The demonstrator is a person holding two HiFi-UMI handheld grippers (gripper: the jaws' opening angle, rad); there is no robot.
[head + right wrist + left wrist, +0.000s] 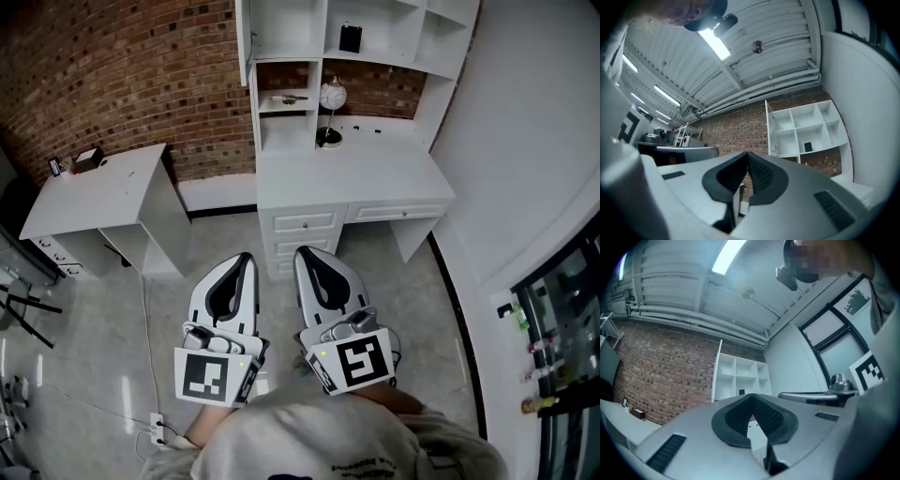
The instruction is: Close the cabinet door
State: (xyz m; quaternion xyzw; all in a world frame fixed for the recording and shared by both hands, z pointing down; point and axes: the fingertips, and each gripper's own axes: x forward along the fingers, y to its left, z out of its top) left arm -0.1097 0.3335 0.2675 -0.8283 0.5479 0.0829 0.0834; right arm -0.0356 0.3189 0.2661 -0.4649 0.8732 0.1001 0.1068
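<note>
The white cabinet [375, 33] stands on a white desk [375, 178] against the brick wall. Its narrow door [243, 42] hangs open at the unit's left edge. The door [770, 129] also shows edge-on in the right gripper view, beside the open shelves [808, 126]. My left gripper [246, 257] and right gripper [302, 251] are held side by side over the floor, near the person's body and well short of the desk. Both point at the desk with jaws shut and nothing between them. In the left gripper view the cabinet [740, 378] lies far ahead beyond the shut left gripper [751, 395].
A globe [333, 94] and a small dark object [350, 37] sit in the shelves. Drawers [305, 223] face me under the desk. A white side table [94, 192] stands left, a white wall [534, 141] right, a power strip [156, 427] on the floor.
</note>
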